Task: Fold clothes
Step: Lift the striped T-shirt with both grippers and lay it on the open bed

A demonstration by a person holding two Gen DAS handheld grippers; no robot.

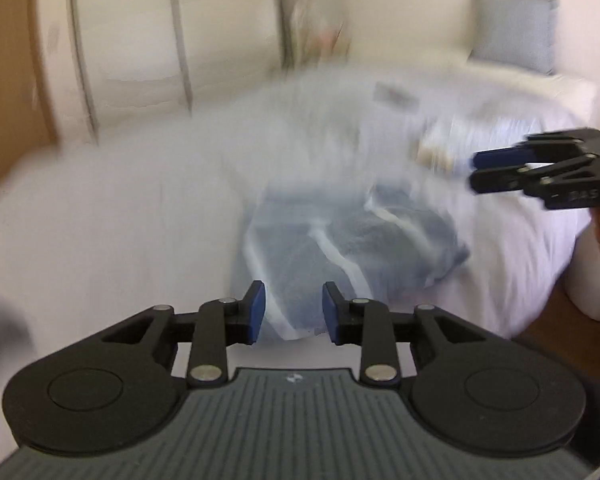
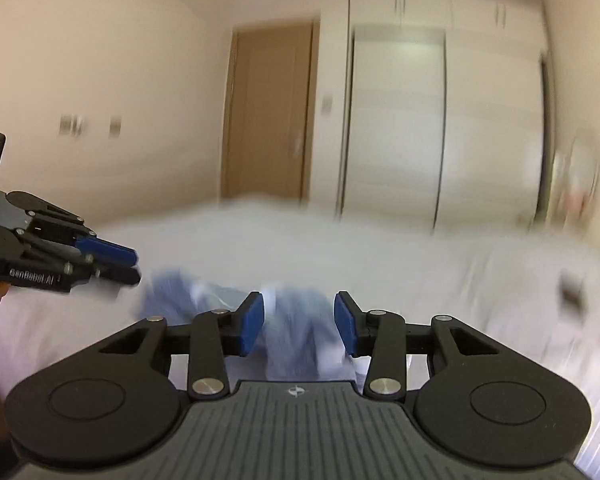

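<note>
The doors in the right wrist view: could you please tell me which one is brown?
The single room door, left of the wardrobe doors, which are all white.

The left tongs (image 2: 134,266) bear the brand "GenRobot.AI" in white

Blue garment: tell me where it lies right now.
The blue garment lies crumpled on the white bed, centre of the left wrist view just beyond the left gripper; in the right wrist view it shows between that gripper's fingers.
</note>
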